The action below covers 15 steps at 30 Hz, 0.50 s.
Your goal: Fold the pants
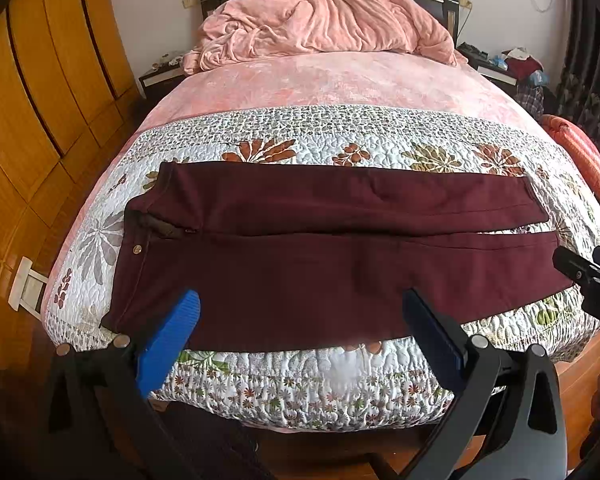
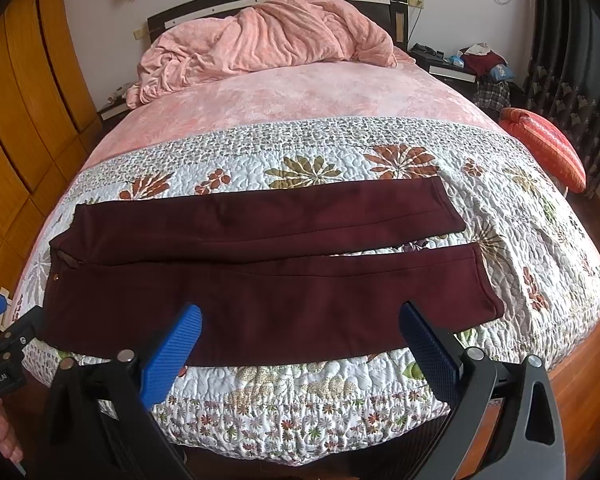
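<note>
Pants (image 1: 332, 256) flat across quilt (image 1: 340, 148), both legs out; left gripper (image 1: 300, 336) and right gripper (image 2: 300, 340) jaws spread, empty.

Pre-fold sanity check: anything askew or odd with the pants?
Minor only. The pants lie flat across the quilt, legs slightly splayed at the cuffs, with the fly gaping open at the waist. No damage visible. Both grippers, left and right, are open.

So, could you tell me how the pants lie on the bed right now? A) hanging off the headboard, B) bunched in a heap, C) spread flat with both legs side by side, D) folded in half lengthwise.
C: the pants lie flat across the quilt, both legs extended side by side, with a small gap near the hems.
</note>
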Motion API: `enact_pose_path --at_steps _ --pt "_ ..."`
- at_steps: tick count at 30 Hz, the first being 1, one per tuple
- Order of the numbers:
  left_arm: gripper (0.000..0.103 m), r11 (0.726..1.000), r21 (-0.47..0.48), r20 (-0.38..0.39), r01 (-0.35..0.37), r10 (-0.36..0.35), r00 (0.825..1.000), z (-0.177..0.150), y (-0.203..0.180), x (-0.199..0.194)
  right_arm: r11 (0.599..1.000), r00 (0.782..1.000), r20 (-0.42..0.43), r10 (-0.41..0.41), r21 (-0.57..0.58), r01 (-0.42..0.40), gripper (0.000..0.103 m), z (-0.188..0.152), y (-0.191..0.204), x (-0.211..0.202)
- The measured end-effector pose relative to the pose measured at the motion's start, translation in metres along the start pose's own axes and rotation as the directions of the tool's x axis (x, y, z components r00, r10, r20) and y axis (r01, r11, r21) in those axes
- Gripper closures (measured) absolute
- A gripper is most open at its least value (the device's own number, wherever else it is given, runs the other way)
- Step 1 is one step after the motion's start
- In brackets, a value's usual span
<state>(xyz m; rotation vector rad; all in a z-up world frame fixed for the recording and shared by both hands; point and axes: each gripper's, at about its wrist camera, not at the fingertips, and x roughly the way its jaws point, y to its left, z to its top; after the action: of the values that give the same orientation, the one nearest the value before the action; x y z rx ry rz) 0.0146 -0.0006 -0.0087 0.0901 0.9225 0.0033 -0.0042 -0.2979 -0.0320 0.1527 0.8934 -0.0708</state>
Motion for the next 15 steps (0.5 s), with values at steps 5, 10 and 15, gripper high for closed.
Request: enact_pose_path --at_steps 5,10,15 --pt "0.003 1.000 0.000 0.000 0.000 0.000 1.000 0.0000 0.0002 -0.0001 1.000 1.000 -0.004 0.000 0.000 0.000 0.004 -0.0008 0.0007 0.0022" --pt "0.003 1.000 0.000 0.000 -0.001 0.001 1.000 0.0000 0.0002 -0.0002 1.000 1.000 -0.007 -0.001 -0.001 0.001 0.004 -0.0013 0.0003 0.0034" --pt "0.003 1.000 -0.001 -0.004 0.000 0.000 1.000 -0.0002 -0.0003 0.0017 1.000 1.000 -0.007 0.001 -0.001 -0.001 0.004 -0.0019 0.0003 0.0037"
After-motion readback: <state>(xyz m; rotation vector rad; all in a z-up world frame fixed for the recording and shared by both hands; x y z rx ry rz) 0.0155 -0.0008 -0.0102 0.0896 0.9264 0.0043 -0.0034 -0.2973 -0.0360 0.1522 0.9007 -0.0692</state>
